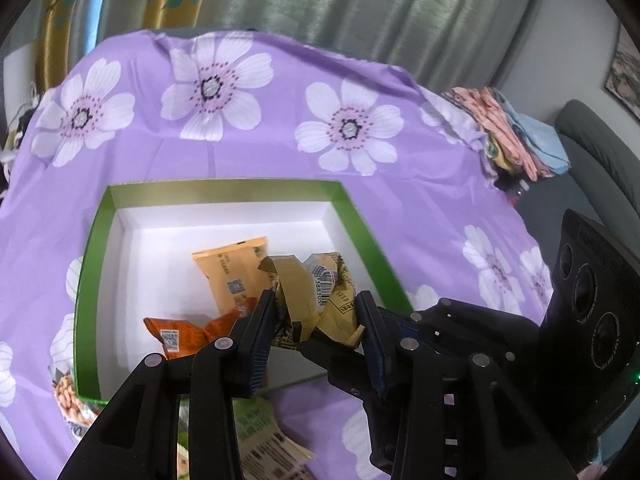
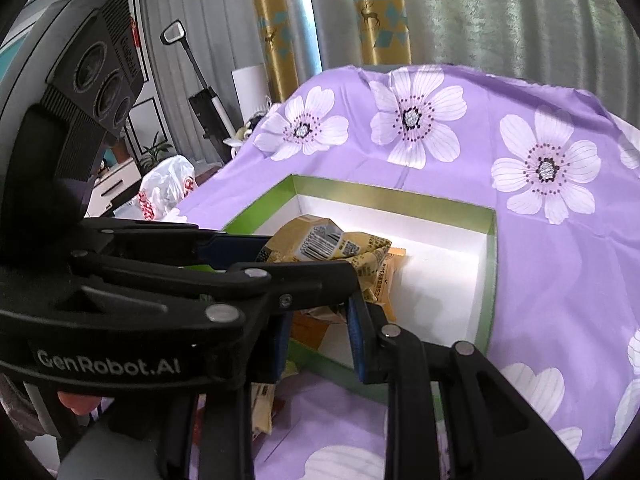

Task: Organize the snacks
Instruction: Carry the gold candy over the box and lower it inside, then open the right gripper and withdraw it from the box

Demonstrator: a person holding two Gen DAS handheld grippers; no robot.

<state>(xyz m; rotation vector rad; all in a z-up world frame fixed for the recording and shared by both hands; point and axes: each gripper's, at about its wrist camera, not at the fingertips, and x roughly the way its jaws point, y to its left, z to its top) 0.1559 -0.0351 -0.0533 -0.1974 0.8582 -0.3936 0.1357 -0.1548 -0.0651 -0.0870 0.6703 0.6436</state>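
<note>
A crumpled yellow snack packet (image 1: 312, 300) hangs over the green box (image 1: 224, 190) with the white inside. My left gripper (image 1: 316, 320) is shut on it, one pad pressing each side. My right gripper (image 2: 318, 340) comes in from the right, crosses under the left one and is shut on the packet's lower end (image 2: 320, 314). In the right wrist view the packet's barcoded top (image 2: 324, 242) sticks out above the left gripper's fingers. A pale orange packet (image 1: 232, 268) and a dark orange packet (image 1: 188, 332) lie on the box floor.
Loose packets lie on the purple flowered cloth (image 1: 248, 160) in front of the box: a peanut packet (image 1: 70, 400) and a green and white one (image 1: 256, 424). Folded clothes (image 1: 516, 132) sit at the far right corner by a grey chair (image 1: 592, 148). A white plastic bag (image 2: 168, 188) lies left of the table.
</note>
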